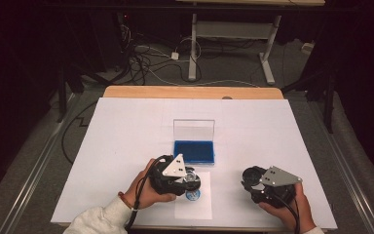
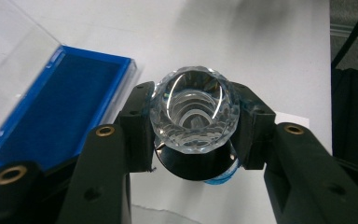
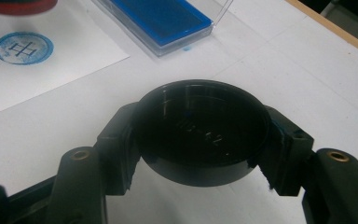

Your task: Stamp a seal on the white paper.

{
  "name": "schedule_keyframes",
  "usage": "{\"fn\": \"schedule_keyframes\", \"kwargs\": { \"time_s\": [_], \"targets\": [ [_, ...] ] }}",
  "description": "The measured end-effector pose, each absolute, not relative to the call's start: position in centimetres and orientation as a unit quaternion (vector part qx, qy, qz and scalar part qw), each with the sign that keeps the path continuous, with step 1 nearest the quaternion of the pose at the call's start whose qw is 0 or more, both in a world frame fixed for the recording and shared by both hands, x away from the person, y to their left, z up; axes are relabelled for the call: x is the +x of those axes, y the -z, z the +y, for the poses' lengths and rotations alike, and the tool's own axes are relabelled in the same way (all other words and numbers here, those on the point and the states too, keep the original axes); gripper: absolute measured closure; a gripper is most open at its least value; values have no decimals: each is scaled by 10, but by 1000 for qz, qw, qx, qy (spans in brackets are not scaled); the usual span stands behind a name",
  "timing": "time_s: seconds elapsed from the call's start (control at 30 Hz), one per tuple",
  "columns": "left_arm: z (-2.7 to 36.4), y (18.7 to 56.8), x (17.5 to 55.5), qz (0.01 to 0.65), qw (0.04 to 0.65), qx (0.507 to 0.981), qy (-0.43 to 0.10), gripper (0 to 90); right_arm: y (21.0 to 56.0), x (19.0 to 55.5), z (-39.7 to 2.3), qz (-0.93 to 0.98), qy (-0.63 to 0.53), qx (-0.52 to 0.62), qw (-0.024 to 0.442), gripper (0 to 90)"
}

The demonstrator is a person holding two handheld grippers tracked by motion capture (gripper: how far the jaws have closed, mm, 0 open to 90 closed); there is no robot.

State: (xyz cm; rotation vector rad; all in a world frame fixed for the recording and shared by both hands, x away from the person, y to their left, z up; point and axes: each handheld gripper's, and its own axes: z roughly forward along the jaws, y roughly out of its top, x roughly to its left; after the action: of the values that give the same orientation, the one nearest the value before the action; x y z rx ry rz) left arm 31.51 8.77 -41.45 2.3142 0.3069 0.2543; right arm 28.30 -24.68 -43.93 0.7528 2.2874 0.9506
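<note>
left claw clamped on stamp, upright, clear knob up, inked face down above paper, right claw gripping black cap, opening up

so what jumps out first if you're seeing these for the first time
Probably the open blue ink pad at the table's middle, its clear lid standing up behind it. Next, the left gripper clamped on a clear faceted stamp handle, just above a round blue print on a paper sheet. The right gripper holds a black round cap.
</note>
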Motion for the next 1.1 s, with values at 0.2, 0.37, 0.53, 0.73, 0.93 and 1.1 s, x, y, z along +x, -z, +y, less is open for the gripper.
{"fn": "schedule_keyframes", "kwargs": {
  "time_s": [0.2, 0.37, 0.53, 0.73, 0.93, 1.1],
  "targets": [
    [111, 403, 321, 138, 393, 901, -119, 546, 438, 283, -247, 849, -356, 277, 273, 384],
    [132, 398, 328, 170, 406, 888, -131, 546, 438, 283, -248, 849, -357, 276, 273, 384],
    [147, 393, 332, 190, 415, 878, -143, 546, 437, 284, -250, 848, -358, 280, 274, 384],
    [157, 389, 335, 198, 425, 871, -148, 546, 438, 286, -251, 847, -359, 282, 272, 384],
    [160, 388, 337, 204, 428, 868, -149, 546, 439, 288, -249, 848, -358, 282, 269, 384],
    [164, 387, 337, 208, 429, 866, -153, 546, 439, 289, -249, 848, -360, 281, 268, 384]
  ]
}}
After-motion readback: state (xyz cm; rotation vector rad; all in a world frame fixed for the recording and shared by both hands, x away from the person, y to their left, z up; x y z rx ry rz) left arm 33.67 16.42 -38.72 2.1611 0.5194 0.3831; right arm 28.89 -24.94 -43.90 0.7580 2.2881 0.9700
